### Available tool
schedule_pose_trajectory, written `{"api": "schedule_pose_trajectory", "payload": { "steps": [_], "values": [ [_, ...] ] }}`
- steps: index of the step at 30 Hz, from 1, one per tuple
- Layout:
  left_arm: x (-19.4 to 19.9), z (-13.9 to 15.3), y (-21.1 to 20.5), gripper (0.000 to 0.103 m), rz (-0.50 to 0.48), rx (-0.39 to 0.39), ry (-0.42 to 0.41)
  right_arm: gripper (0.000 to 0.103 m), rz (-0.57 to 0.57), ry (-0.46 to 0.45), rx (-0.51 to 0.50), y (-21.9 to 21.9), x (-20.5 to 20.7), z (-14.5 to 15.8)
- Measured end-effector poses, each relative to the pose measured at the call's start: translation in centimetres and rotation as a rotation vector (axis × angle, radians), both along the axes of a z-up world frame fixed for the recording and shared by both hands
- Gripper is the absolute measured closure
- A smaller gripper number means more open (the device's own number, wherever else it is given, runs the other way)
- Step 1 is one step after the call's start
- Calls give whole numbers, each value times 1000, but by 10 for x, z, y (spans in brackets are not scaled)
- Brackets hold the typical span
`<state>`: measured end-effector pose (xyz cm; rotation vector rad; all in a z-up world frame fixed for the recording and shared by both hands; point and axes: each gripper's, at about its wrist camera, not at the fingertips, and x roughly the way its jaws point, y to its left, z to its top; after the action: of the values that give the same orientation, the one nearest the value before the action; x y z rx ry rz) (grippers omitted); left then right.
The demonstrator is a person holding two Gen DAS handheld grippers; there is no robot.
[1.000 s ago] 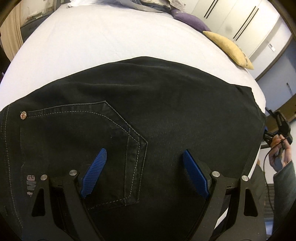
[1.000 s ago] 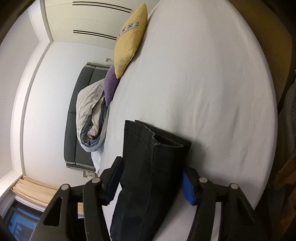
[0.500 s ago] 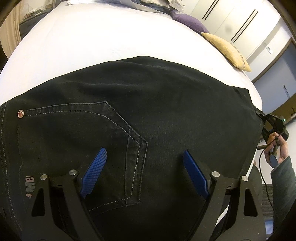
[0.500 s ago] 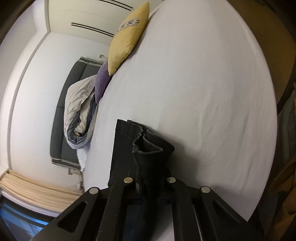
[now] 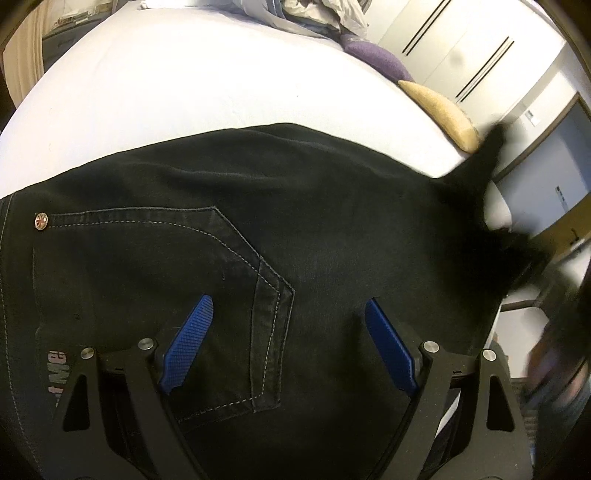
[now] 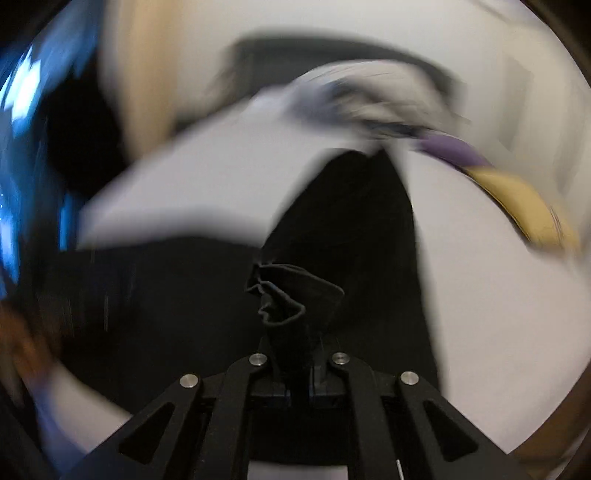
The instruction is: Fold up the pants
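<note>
Black pants [image 5: 280, 229] lie spread across a white bed [image 5: 192, 85], filling the lower half of the left wrist view. Back pocket [image 5: 166, 280] with pale stitching faces up, a metal rivet [image 5: 41, 221] at its corner toward 9 o'clock, part of a printed label [image 5: 55, 373] at about 8 o'clock. The hem end of the pants rises off the bed at 2 to 3 o'clock in that view, blurred.

Right wrist view: a bunched cuff [image 6: 288, 299] of the pants sticks up just past the right gripper [image 6: 299, 373], its jaws pressed together and pinching the fabric. The rest of the leg runs from there toward 12 o'clock and 9 o'clock over the bed; the frame is heavily motion-blurred.

Left gripper [image 5: 284, 343] hangs over the seat area, jaws spread wide, blue pads [image 5: 190, 343] either side of the pocket's edge, nothing clamped between them. Whether the tips touch the cloth I cannot tell.

Farther out: purple pillow [image 5: 376, 61] and yellow pillow [image 5: 439, 114] at 1 o'clock on the bed's far edge, rumpled bedding [image 5: 317, 14] at 12 o'clock, white wardrobe doors [image 5: 476, 48] behind. A blurred sleeve and hand [image 5: 550, 369] show at 4 o'clock.
</note>
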<state>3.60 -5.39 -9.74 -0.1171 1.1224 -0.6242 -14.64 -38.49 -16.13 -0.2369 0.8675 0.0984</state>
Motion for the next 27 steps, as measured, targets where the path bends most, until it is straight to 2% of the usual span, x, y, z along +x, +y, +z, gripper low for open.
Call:
{"api": "schedule_pose_trajectory", "payload": {
  "steps": [2,4,7,9,13,18,23,27],
  "values": [
    [-2,4,3,18,0,-12,2,96,-52,24,1,12,1,-22],
    [-2,9,9,16,8,-43,27,96,-94,2,10,12,0,-24],
    [0,15,17,10,41,-135,99,96,-78,-16,-30,13,-2,-22],
    [2,18,16,10,42,-205,159,96,-77,-41,-55,17,-6,-15],
    [6,19,10,10,29,-304,264,96,-74,-133,-90,36,-14,6],
    [12,15,6,9,46,-337,354,96,5,-226,-156,72,-21,19],
    [18,23,12,4,51,-449,418,95,60,-228,-173,91,-21,16],
    [26,25,15,4,63,-445,423,95,80,-235,-199,95,-22,16]
  ]
}}
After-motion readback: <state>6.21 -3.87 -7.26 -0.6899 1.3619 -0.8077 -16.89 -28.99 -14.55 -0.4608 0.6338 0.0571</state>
